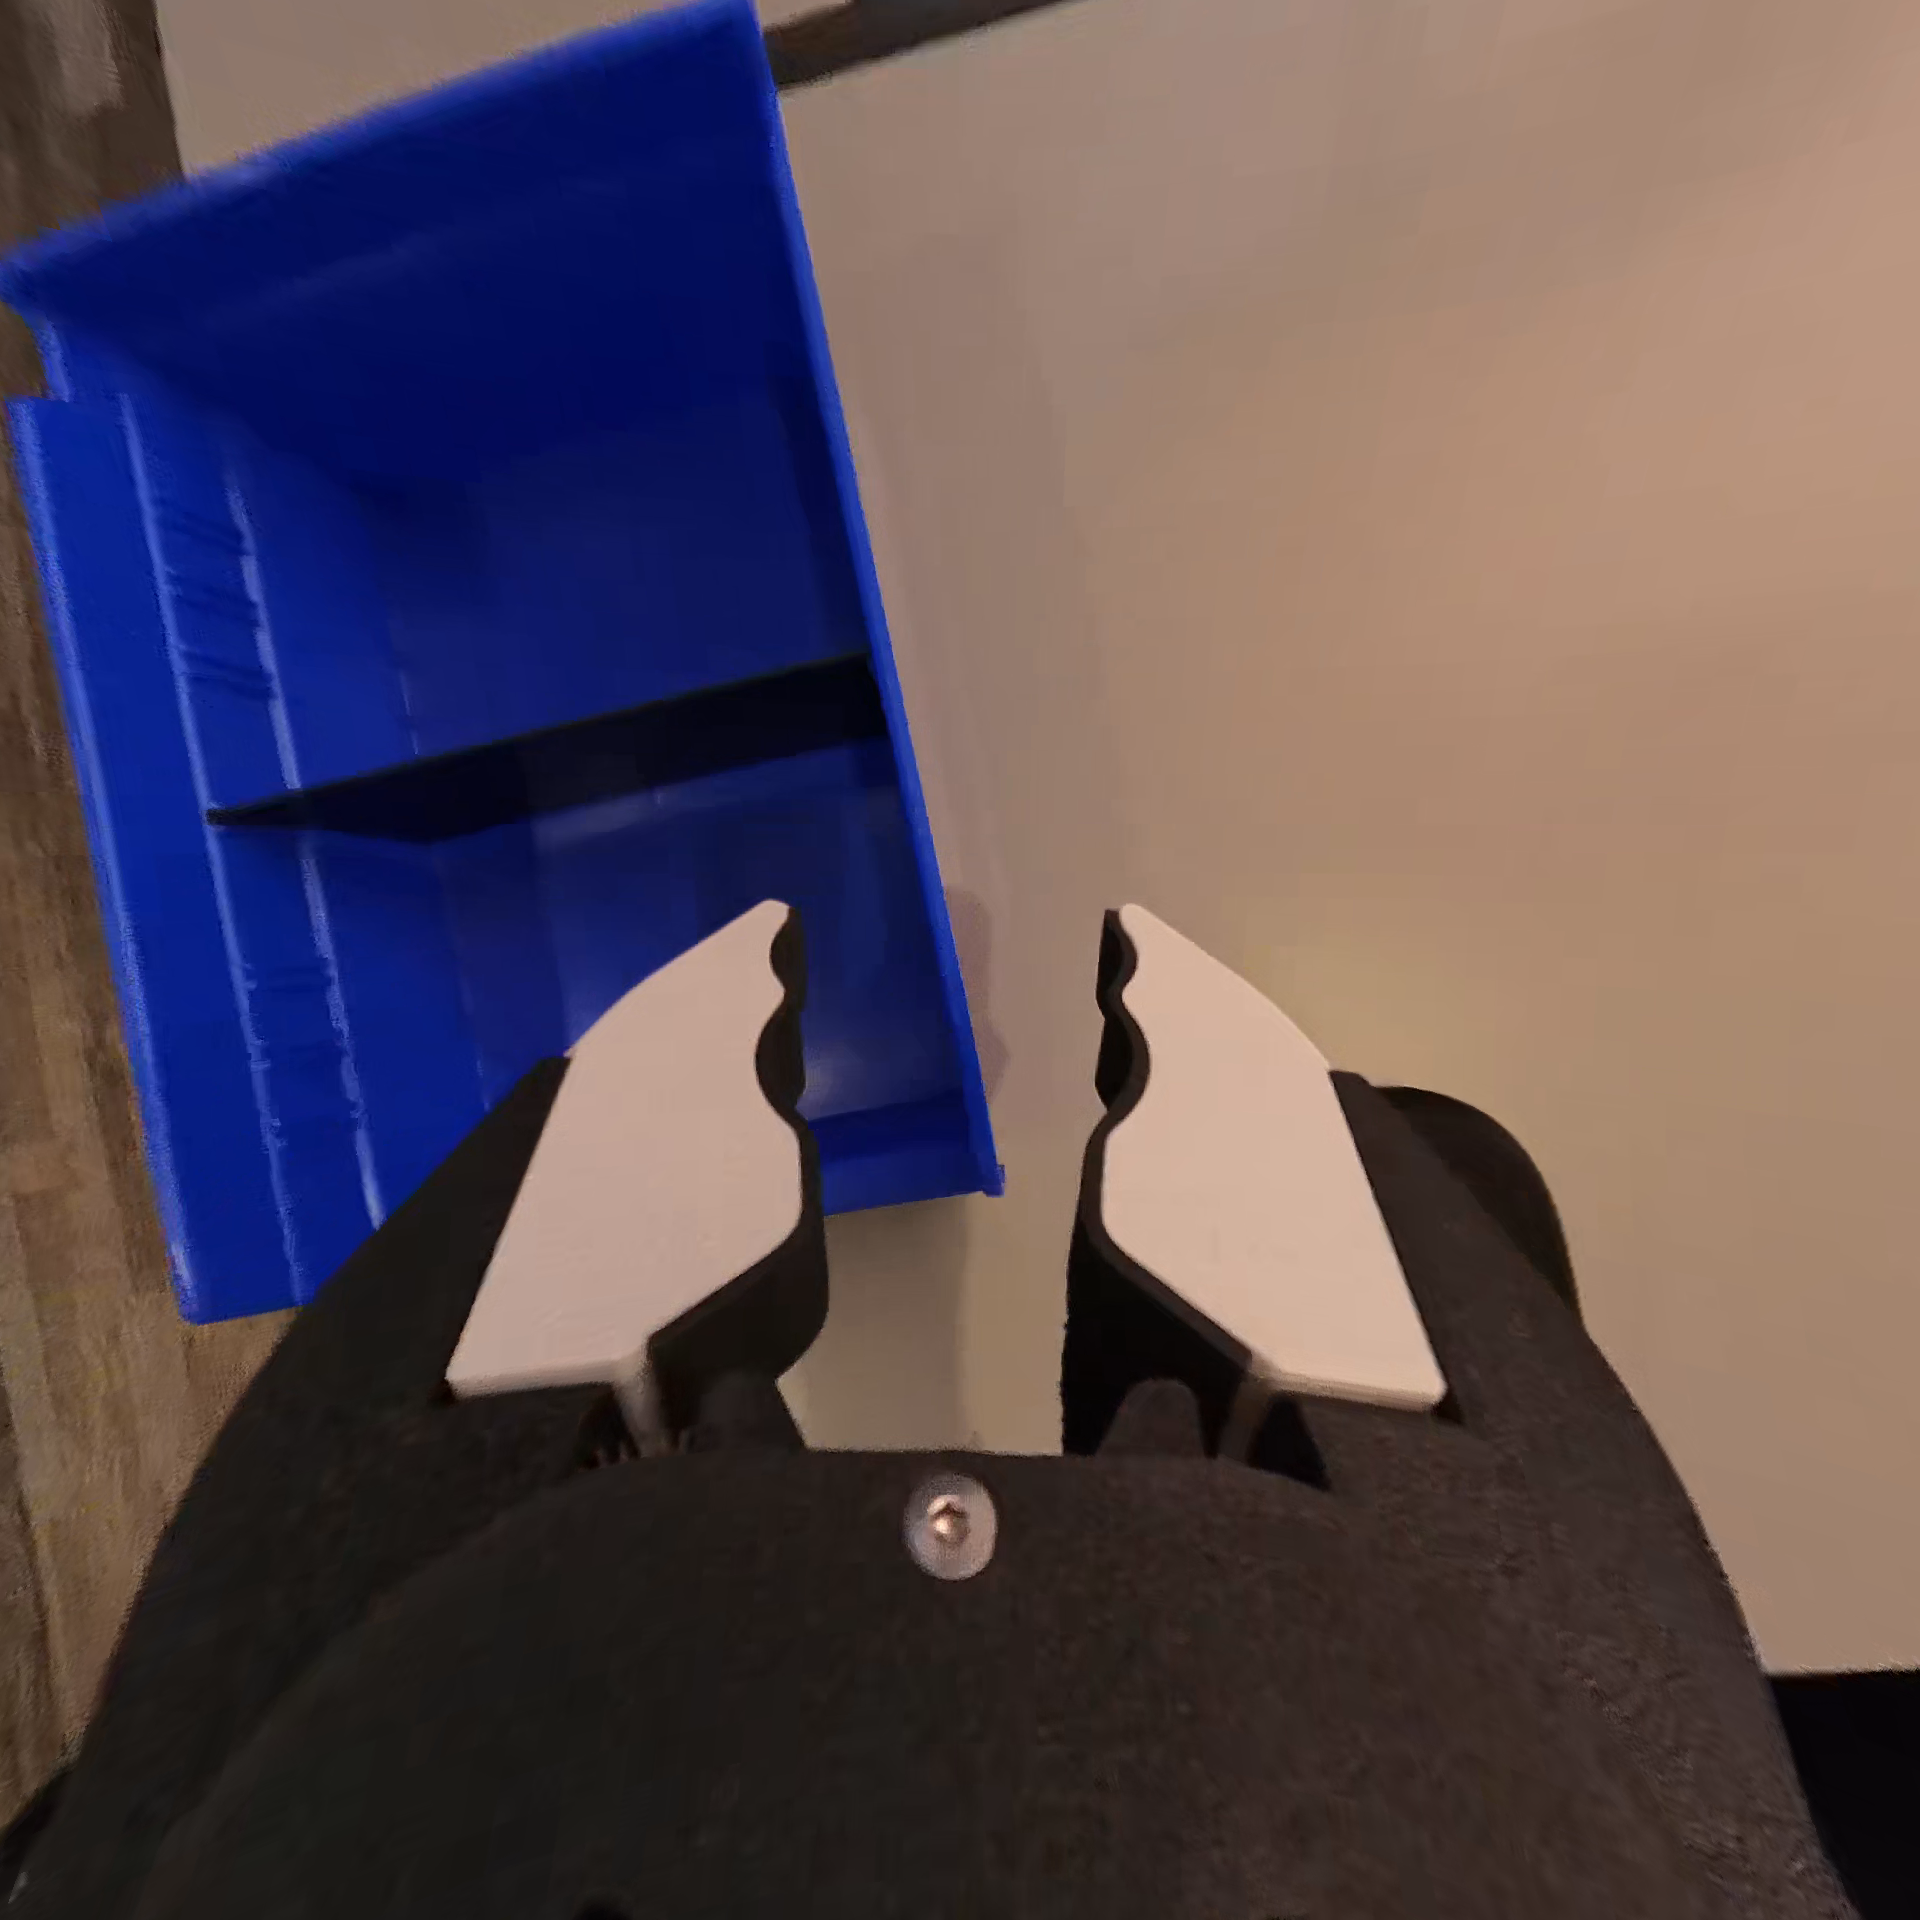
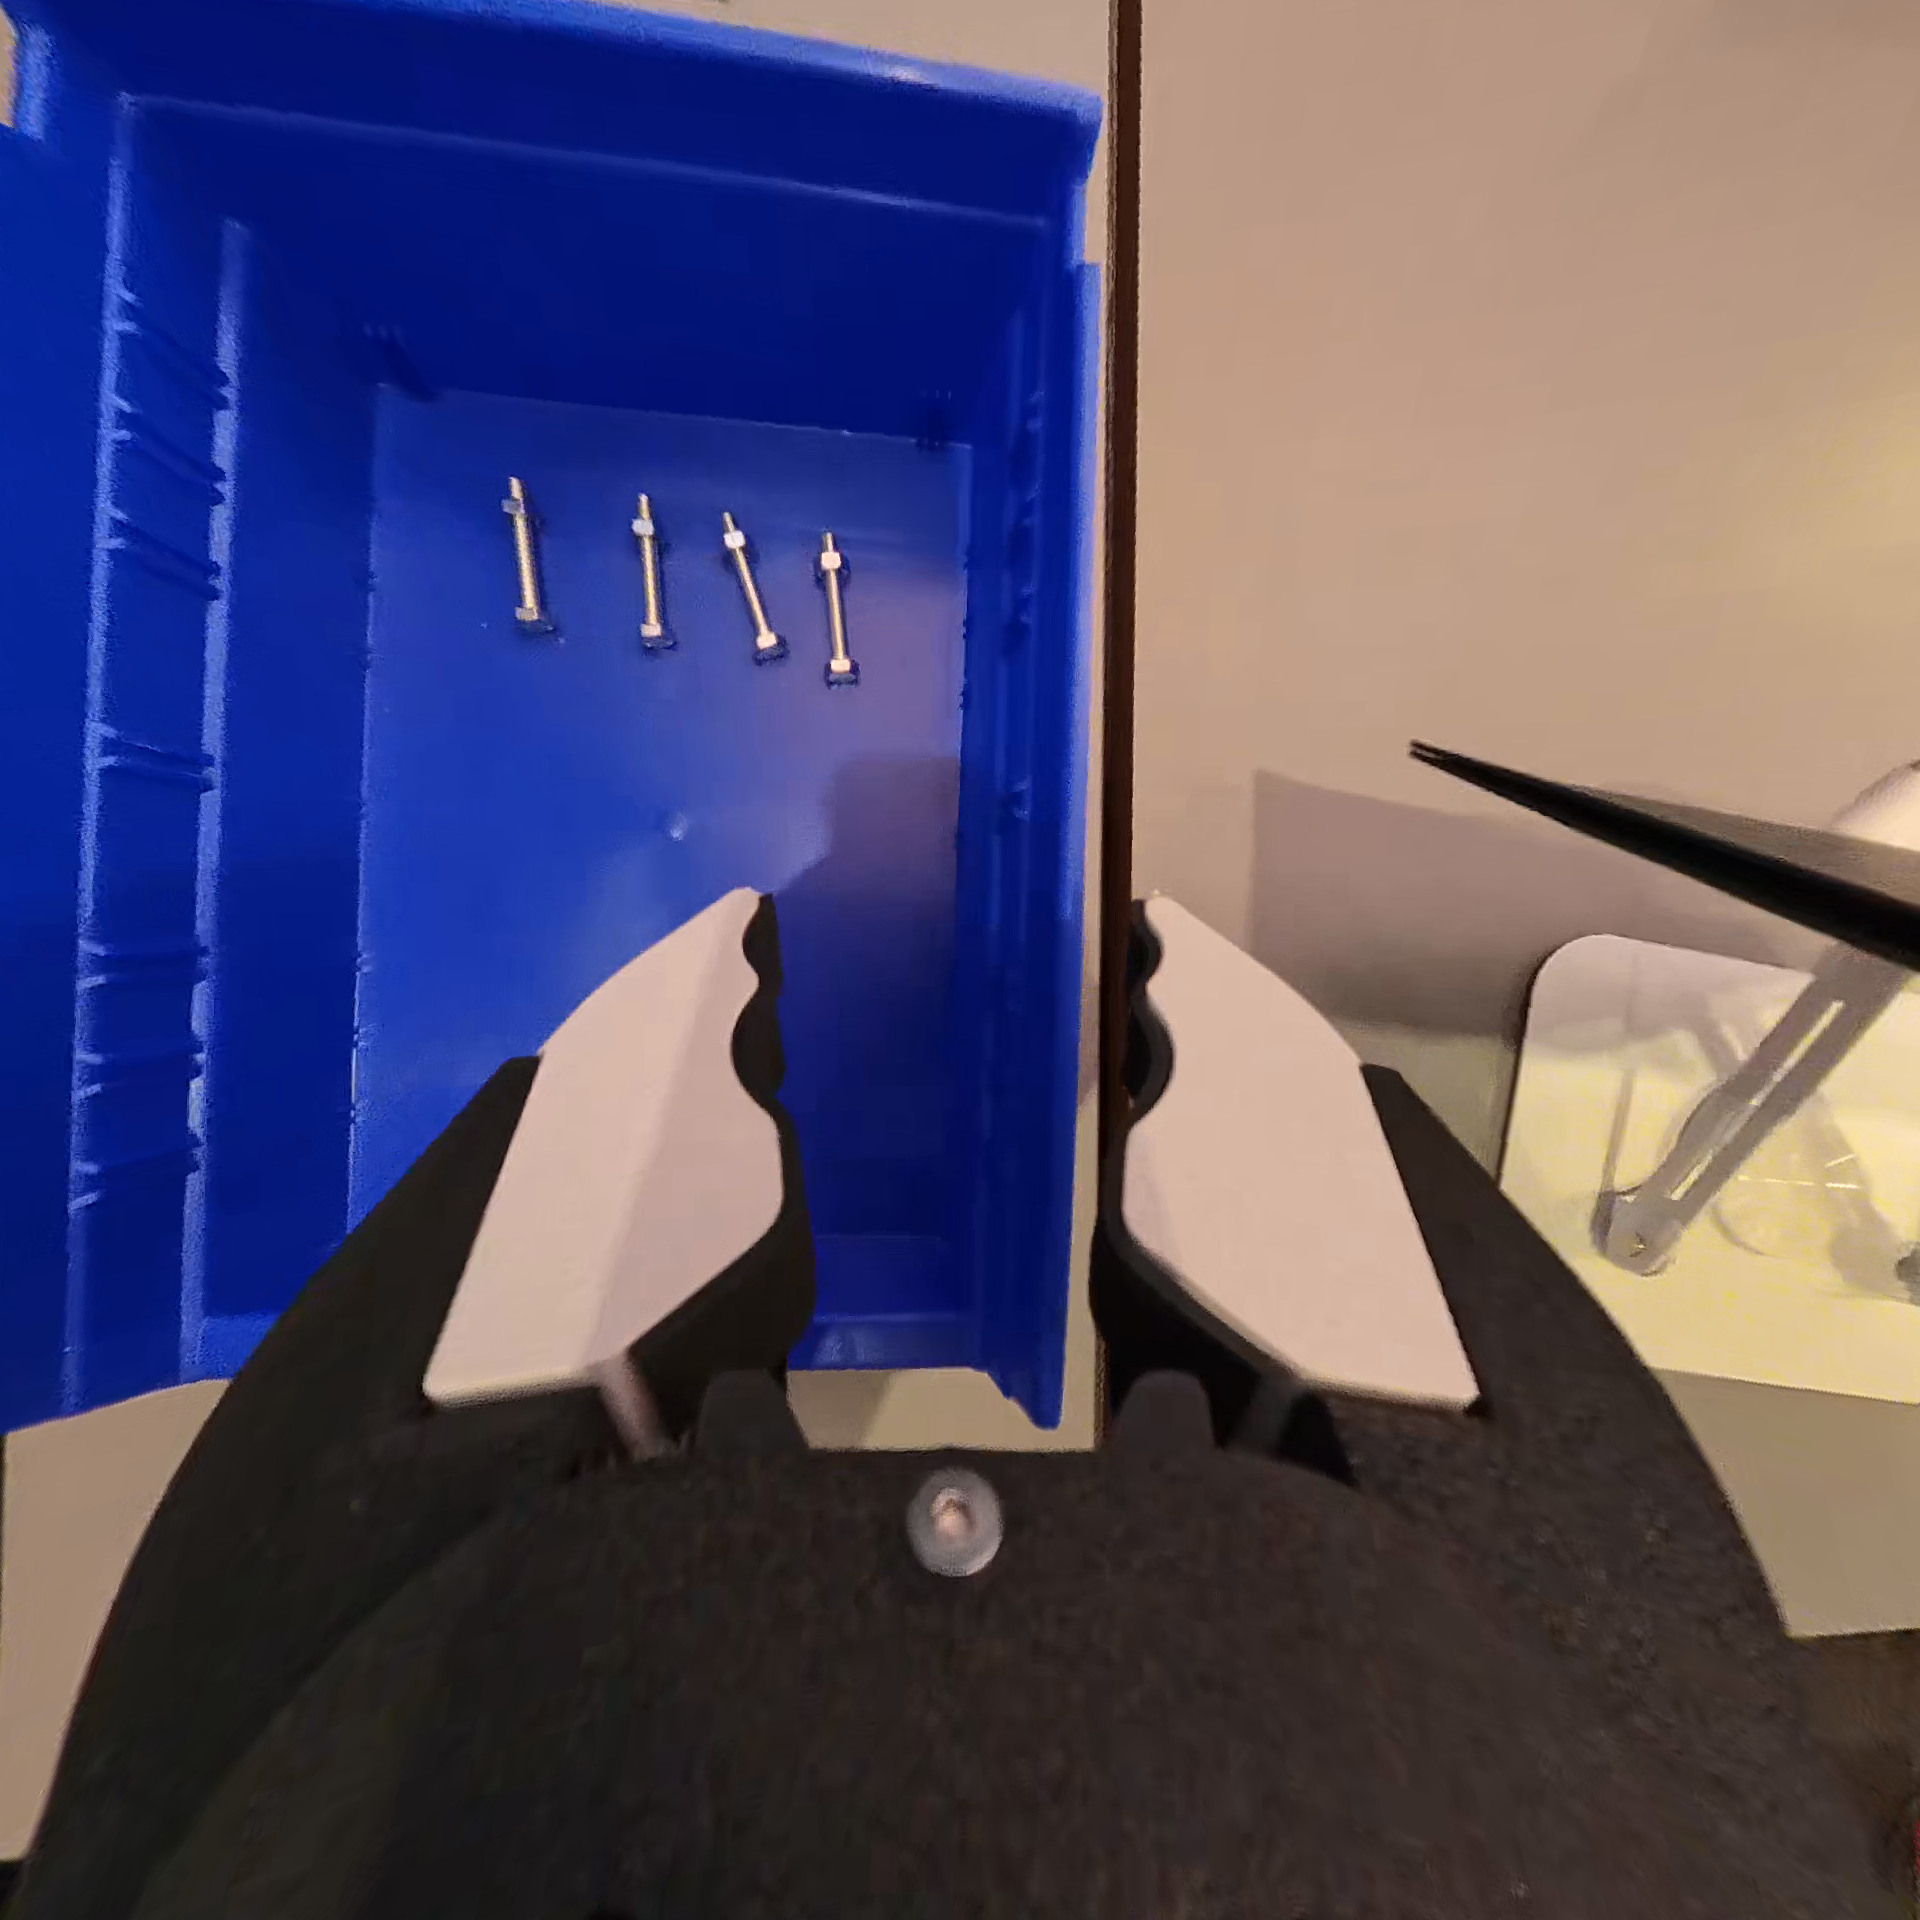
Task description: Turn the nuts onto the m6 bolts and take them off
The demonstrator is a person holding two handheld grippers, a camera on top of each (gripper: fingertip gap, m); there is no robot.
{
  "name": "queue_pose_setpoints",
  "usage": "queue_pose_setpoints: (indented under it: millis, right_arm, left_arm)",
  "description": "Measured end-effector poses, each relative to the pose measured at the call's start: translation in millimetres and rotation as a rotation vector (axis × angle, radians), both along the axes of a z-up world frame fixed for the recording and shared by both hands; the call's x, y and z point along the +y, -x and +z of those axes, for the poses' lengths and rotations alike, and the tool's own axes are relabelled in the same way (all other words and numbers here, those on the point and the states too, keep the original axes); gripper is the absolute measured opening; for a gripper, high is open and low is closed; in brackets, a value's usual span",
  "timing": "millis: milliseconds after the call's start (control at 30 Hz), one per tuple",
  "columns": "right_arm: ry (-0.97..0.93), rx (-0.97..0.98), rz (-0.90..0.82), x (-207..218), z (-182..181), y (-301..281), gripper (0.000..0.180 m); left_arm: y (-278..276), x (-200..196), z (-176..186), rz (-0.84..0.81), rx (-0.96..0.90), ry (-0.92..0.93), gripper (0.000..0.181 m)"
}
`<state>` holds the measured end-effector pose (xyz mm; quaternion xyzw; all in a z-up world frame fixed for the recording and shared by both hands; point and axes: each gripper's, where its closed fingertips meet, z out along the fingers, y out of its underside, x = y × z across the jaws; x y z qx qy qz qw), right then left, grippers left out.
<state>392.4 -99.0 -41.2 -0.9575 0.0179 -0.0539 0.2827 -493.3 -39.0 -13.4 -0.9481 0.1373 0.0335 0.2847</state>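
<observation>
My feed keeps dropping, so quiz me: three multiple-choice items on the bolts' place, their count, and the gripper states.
1. Where do the bolts lie?
A. on the table
B. in the blue bin
C. in a gripper

2. How many bolts show?
A. two
B. four
C. six

3. Both grippers are:
A. open, empty
B. shut on a bolt
C. shut on a nut

Answers: 1 B, the bolts rest on the floor of the blue bin. 2 B, four lie in a row. 3 A, the left gripper and right gripper have parted fingers holding nothing.

Glossy blue plastic bin [image 2: 239, 831] holds shiny metal bolts [image 2: 527, 561].
</observation>
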Motion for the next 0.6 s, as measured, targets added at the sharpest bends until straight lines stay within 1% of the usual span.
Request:
queue_pose_setpoints:
  millis: [133,233,300,367,400,433,600]
  right_arm:
    - [0.076,-0.001,-0.012,4,-25,1,0.066]
    - [0.112,-0.052,-0.032,5,-32,-4,0.061]
    - [0.114,-0.083,-0.056,5,-32,-12,0.057]
    - [0.118,-0.077,-0.082,4,-33,-19,0.056]
    - [0.128,-0.049,-0.085,3,-36,-19,0.056]
    - [0.14,-0.022,-0.086,2,-38,-19,0.056]
    - [0.172,0.014,-0.081,-2,-48,-22,0.057]
  left_arm:
    - [-1,7,-38,0.049,-0.027,0.094,0.052]
    - [-1,14,-56,0.074,-0.026,0.13,0.048]
    - [-2,17,-66,0.086,-0.037,0.155,0.041]
    - [4,19,-72,0.1,0.001,0.159,0.025]
    - [10,21,-73,0.107,0.049,0.15,0.011]
    - [15,23,-74,0.107,0.084,0.146,0.005]
    - [11,25,-74,0.094,0.121,0.132,0.005]
